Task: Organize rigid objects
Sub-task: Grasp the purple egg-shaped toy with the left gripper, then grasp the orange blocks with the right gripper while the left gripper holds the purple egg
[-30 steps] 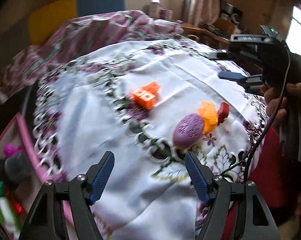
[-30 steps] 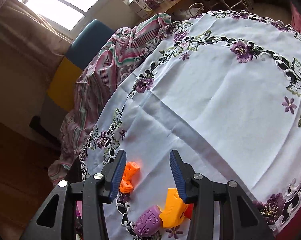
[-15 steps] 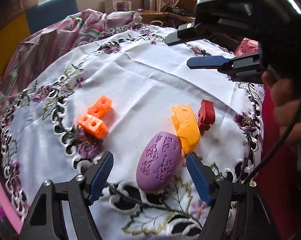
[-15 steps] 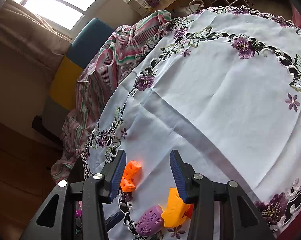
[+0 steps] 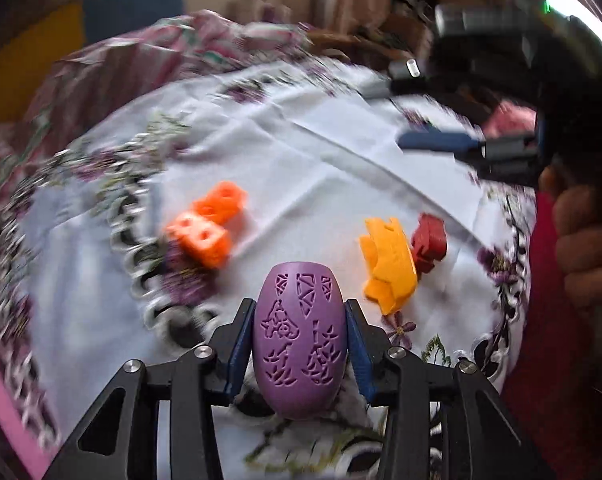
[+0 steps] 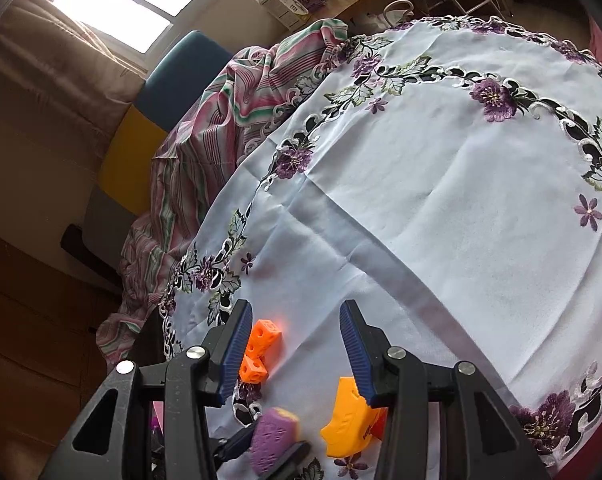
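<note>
Left wrist: my left hand-held gripper point(image 5: 300, 350) has just closed onto the purple egg point(image 5: 300, 340) at 6 o'clock on the counter point(image 5: 301, 152). Orange blocks point(image 5: 207, 224), yellow piece point(image 5: 389, 264) and red piece point(image 5: 429, 242) remain unsorted.

Right wrist: my right hand-held gripper point(image 6: 293, 350) hangs part-open, empty.

Purple patterned egg point(image 5: 301, 340) upright; orange cubes point(image 5: 209, 226) left; yellow piece point(image 5: 389, 266) touching red piece point(image 5: 429, 242) right.

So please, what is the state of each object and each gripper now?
Left gripper: jaws have just been closing, now shut on the purple patterned plastic egg.
Right gripper: open, holding nothing.
Orange cube blocks: resting on cloth.
Yellow-orange plastic piece: lying on cloth.
Red plastic piece: beside it, untouched.
</note>
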Demonstrator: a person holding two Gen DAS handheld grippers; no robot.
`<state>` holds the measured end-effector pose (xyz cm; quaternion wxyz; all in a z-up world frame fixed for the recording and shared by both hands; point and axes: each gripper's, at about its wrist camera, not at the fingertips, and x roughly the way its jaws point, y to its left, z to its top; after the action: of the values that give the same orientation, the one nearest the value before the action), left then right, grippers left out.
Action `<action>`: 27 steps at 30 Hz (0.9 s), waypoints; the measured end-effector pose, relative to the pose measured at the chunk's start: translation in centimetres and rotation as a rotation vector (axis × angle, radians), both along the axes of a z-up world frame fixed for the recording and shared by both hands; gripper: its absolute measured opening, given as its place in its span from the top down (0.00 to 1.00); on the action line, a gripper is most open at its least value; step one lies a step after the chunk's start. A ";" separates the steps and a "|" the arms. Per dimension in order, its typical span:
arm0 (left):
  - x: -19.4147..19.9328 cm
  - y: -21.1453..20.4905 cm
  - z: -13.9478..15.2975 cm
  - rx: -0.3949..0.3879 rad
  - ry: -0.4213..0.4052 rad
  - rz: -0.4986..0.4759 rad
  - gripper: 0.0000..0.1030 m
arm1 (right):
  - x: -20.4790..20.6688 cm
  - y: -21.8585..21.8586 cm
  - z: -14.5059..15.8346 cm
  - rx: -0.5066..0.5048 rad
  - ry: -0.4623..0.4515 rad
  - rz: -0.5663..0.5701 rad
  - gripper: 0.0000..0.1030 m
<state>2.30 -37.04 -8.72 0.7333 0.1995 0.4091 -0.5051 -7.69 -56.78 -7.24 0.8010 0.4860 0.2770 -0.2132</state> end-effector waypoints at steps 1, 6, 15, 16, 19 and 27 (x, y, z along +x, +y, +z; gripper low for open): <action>0.2 0.6 0.3 -0.010 0.006 0.032 0.57 | 0.1 0.1 0.0 0.000 0.004 0.004 0.55; 1.4 5.6 0.4 -0.001 -0.030 0.300 0.57 | 0.5 0.3 -0.2 -0.001 0.017 0.030 0.55; 0.2 6.5 -3.6 0.031 -0.185 0.379 0.56 | 2.4 2.0 0.0 -0.066 0.074 0.133 0.55; 0.3 6.7 -3.7 0.022 -0.182 0.384 0.56 | 2.6 2.2 0.1 -0.074 0.078 0.144 0.55; 0.7 6.9 -3.7 0.011 -0.163 0.378 0.56 | 3.2 2.9 0.2 -0.103 0.098 0.180 0.55; 0.5 7.2 -3.9 -0.022 -0.173 0.371 0.56 | 5.4 5.2 0.0 -0.173 0.167 0.316 0.55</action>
<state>2.82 -29.82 -12.59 0.8482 0.1554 0.3689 -0.3470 -2.27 -51.54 -7.27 0.8376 0.3464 0.3958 -0.1475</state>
